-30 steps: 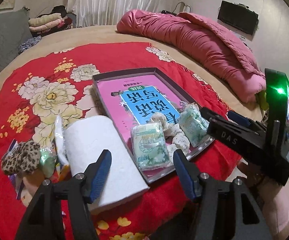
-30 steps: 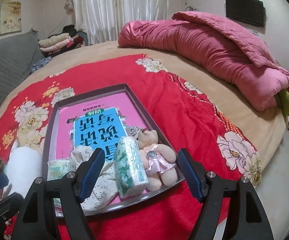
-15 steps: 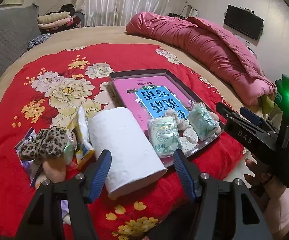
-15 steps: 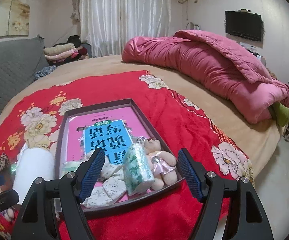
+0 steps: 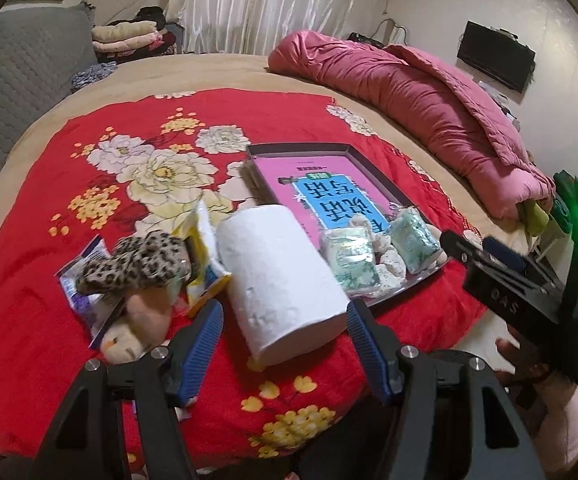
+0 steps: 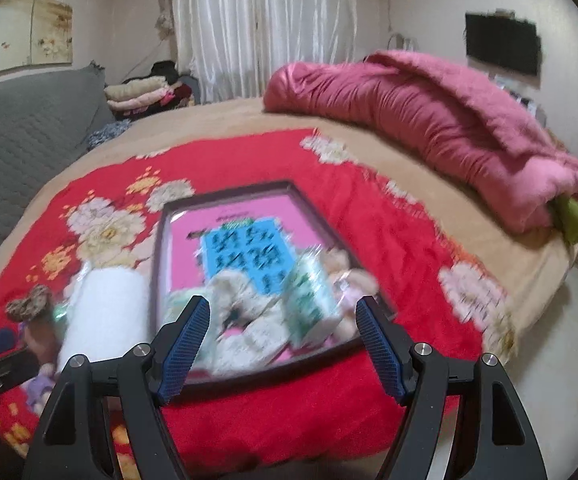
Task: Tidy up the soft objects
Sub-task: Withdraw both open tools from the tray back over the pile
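Left claw (image 5: 285, 344): its blue pads stood wide apart and held nothing; the near end of the paper roll (image 5: 281, 280) lay in the gap, untouched as far as the left wrist view showed.
Right claw (image 6: 283, 344): spread wide and empty, poised above the near edge of the tray (image 6: 161, 248); this view was smeared with blur, so fine contact could not be judged.
Step in hand: sorting looked part done, both claws free between picks, several soft pieces already in the tray and others loose on the bed.
Paper roll: on its side on the red floral blanket (image 5: 49, 320), just left of the tray, pointing toward the left claw.
Loose pile: a leopard-print plush (image 5: 137, 262), a small stuffed toy (image 5: 133, 328) beneath it and crinkly packets (image 5: 205, 256) lay left of the roll, touching one another.
Tray contents: two tissue packs (image 5: 349, 256) and small plush pieces crowded the near end over a pink printed sheet.
Next move: probably a straddle of the roll across its width, a gentle squeeze since it would dent, then a lift over the raised rim.
Edges: the bed's near edge ran just under both claws, and the tray's near corner sat close to it.
Open room: the tray's far half was bare, as was the blanket beyond it.
Far: a rolled pink quilt (image 5: 409, 92) lay along the far right, well apart.
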Available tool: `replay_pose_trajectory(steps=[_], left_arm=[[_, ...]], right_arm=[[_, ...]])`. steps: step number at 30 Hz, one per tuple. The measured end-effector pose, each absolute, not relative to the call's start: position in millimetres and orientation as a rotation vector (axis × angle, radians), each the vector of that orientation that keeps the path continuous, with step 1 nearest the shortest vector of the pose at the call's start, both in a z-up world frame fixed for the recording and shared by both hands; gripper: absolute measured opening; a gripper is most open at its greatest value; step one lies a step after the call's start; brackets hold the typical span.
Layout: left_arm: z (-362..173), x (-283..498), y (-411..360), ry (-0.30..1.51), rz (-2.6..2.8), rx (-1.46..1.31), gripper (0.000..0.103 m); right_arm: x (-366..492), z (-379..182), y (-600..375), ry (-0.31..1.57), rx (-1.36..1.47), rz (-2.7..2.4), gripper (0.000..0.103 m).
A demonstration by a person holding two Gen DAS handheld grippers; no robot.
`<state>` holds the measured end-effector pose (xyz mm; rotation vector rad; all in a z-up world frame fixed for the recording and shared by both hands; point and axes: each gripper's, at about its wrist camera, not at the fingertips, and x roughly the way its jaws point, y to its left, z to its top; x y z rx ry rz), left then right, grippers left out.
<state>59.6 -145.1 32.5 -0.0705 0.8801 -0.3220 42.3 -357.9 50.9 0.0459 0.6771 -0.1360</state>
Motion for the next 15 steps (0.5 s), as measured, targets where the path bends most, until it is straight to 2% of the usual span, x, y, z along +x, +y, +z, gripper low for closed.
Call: replay_pose_trajectory(steps=[15], left_arm=[[45, 47, -79, 0.832, -0.199, -0.121, 0.064]], right_arm=[[18, 61, -303, 0.697, -0.047, -0.027, 0.076]])
